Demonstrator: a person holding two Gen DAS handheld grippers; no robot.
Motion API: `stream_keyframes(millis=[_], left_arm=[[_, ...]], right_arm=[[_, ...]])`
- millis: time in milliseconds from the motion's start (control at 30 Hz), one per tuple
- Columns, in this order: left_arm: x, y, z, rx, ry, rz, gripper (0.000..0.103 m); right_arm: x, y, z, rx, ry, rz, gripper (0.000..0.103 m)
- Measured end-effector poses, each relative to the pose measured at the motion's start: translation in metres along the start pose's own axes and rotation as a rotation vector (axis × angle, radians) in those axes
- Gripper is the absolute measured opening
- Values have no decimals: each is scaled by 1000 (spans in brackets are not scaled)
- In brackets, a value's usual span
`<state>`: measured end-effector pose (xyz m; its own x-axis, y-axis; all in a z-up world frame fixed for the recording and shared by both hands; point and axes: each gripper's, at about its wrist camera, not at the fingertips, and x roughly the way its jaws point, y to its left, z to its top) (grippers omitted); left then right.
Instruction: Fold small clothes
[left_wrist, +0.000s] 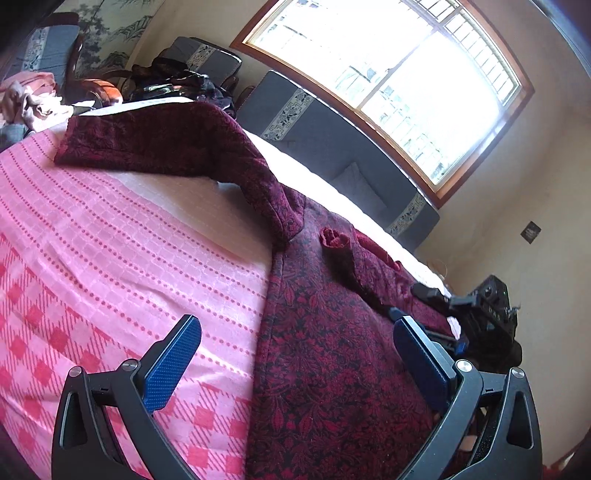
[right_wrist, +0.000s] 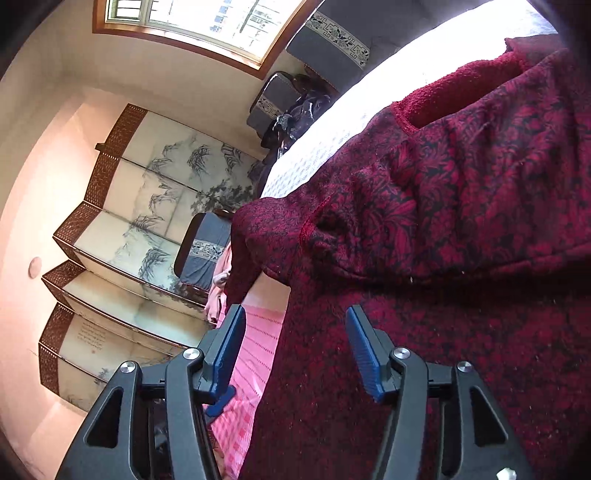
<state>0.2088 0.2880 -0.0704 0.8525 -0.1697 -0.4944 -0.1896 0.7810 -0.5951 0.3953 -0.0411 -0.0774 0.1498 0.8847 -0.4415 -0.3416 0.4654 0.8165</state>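
Observation:
A dark red floral jacket (left_wrist: 332, 350) lies spread on a pink checked bedspread (left_wrist: 110, 240), one sleeve (left_wrist: 166, 136) stretched out to the far left. My left gripper (left_wrist: 299, 354) is open and empty, low over the jacket's left side edge. My right gripper (right_wrist: 295, 350) is open and empty, just above the jacket's body (right_wrist: 443, 295). The right gripper also shows in the left wrist view (left_wrist: 439, 325) at the jacket's far right side. The collar's plain red lining (right_wrist: 461, 92) shows at the top.
A grey patterned headboard (left_wrist: 332, 147) and a bright window (left_wrist: 388, 66) stand behind the bed. A pile of pink clothes (left_wrist: 29, 99) and dark clothes on chairs (left_wrist: 177, 81) lie beyond the far edge. A painted folding screen (right_wrist: 147, 221) stands by the wall.

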Motion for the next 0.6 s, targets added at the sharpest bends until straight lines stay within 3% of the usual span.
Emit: stream_keyframes(millis=[133,233,367,467,500,600], left_arm=[[6,26,41,-59,-1,-15,101],[10,63,65,-174,-24,-14,96],[17,126,87,-374,-33,-11,76],[21,166,98,-485,-69,40,72],[21,177,103,-515,-83,45,63],[29,198,118,-593,-88,39,57]], right_arm=[[-8,-2,-26,-57,25,-81,57],[-5,-5,-35,-72,39,-116,56],[-3,-4,-39,-113,44,-126,58],[-2,-4,-41,-136,43,-134,60],[-1,-2,-41,-140,42,-132,61],[-2,-4,-42,-136,34,-121,61]])
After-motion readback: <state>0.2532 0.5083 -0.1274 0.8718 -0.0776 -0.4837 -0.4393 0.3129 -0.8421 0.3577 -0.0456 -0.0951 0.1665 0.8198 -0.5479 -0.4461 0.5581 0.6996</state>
